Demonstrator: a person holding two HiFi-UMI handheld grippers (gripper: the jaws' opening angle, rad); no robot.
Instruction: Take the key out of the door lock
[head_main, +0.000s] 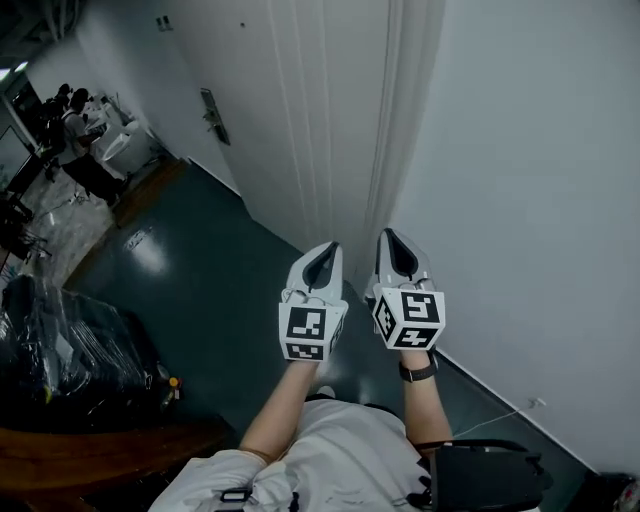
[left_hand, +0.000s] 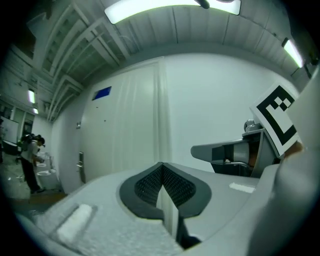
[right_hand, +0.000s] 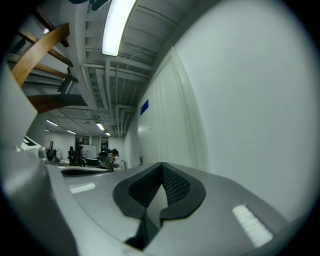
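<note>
Both grippers are held side by side in front of me, pointing at a white wall. My left gripper (head_main: 326, 249) is shut with nothing between its jaws, and my right gripper (head_main: 393, 237) is shut and empty too. A white door (head_main: 255, 110) stands to the left along the wall, with a dark lock plate and handle (head_main: 213, 116) on it. That handle (left_hand: 80, 161) shows small at the far left of the left gripper view. No key can be made out at this distance. Both grippers are well away from the lock.
A dark green floor (head_main: 200, 290) runs along the wall. A black wrapped bundle (head_main: 60, 350) and a wooden edge lie at the lower left. People (head_main: 80, 140) stand far off at the upper left beside white furniture. A thin cable (head_main: 495, 418) runs along the baseboard at right.
</note>
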